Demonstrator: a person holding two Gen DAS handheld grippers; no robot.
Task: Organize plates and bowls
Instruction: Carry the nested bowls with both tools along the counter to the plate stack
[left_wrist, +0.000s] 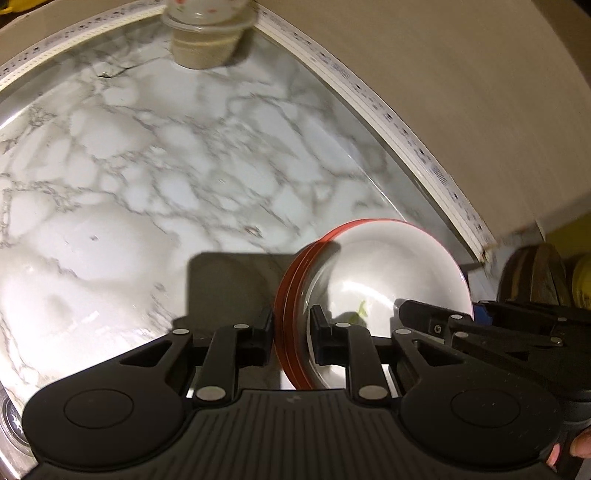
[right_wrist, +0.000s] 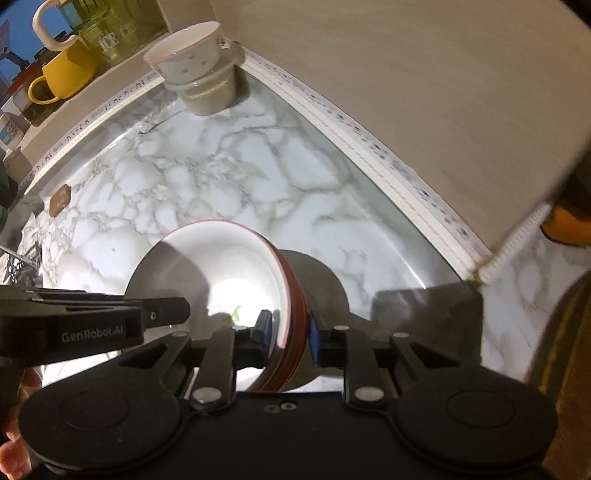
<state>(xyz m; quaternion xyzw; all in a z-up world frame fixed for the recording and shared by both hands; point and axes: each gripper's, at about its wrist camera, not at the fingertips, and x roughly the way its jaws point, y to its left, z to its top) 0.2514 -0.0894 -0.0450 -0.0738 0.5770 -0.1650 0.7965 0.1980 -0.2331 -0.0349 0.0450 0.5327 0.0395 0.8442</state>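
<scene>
A stack of red-rimmed white plates (left_wrist: 388, 280) is held tilted above the marble counter (left_wrist: 184, 166). My left gripper (left_wrist: 293, 332) is shut on the stack's left rim. My right gripper (right_wrist: 290, 330) is shut on the opposite rim of the same plates (right_wrist: 221, 269). Each gripper shows in the other's view, the right one (left_wrist: 461, 325) at the right and the left one (right_wrist: 110, 317) at the left. A white bowl with pink hearts (right_wrist: 188, 55) sits nested on a clear bowl and a beige bowl (right_wrist: 212, 98) in the far corner, also in the left wrist view (left_wrist: 205, 48).
A beige wall (right_wrist: 406, 74) with a white patterned trim strip (right_wrist: 369, 147) borders the counter behind and right. A yellow mug (right_wrist: 62, 74) and glass jars stand on a ledge at the far left. A small brown object (right_wrist: 60, 199) lies on the counter at left.
</scene>
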